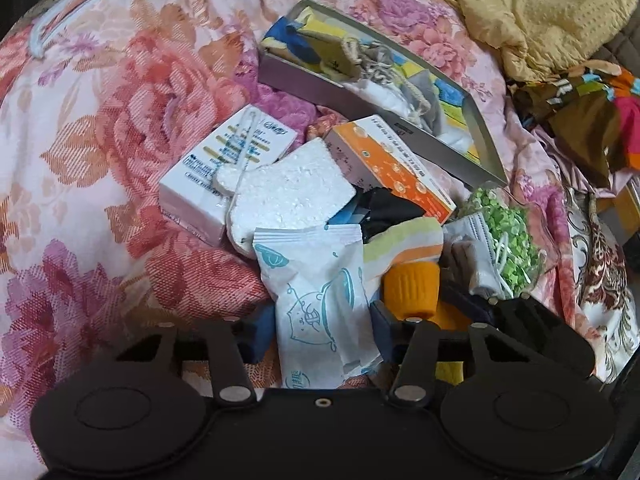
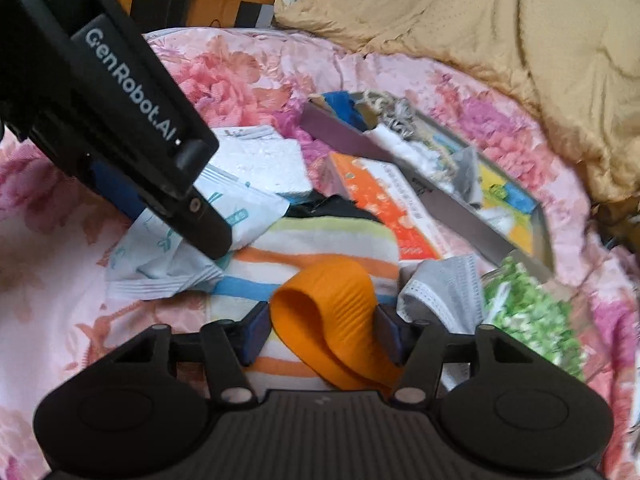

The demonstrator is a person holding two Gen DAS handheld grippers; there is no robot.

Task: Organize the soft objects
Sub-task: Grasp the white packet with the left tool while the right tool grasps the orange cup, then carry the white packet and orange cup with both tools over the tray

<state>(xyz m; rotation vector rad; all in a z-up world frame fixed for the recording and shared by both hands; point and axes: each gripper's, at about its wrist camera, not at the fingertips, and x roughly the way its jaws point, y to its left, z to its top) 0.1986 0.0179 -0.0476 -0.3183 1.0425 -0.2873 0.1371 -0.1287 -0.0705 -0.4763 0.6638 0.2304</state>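
2 hand-held grippers: left [image 1: 316, 334] clamps tissue pack [image 1: 320, 300]; right [image 2: 322, 334] clamps orange piece [image 2: 332, 304].

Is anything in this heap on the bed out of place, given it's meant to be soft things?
Yes. A chunk of white foam and two cardboard cartons, one white and one orange, lie among the cloth. They look stiff, not soft. The grey box also sits tilted on the floral bedspread.

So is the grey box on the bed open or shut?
Open: the grey box has no lid on, and cloth items and a cord show inside it.
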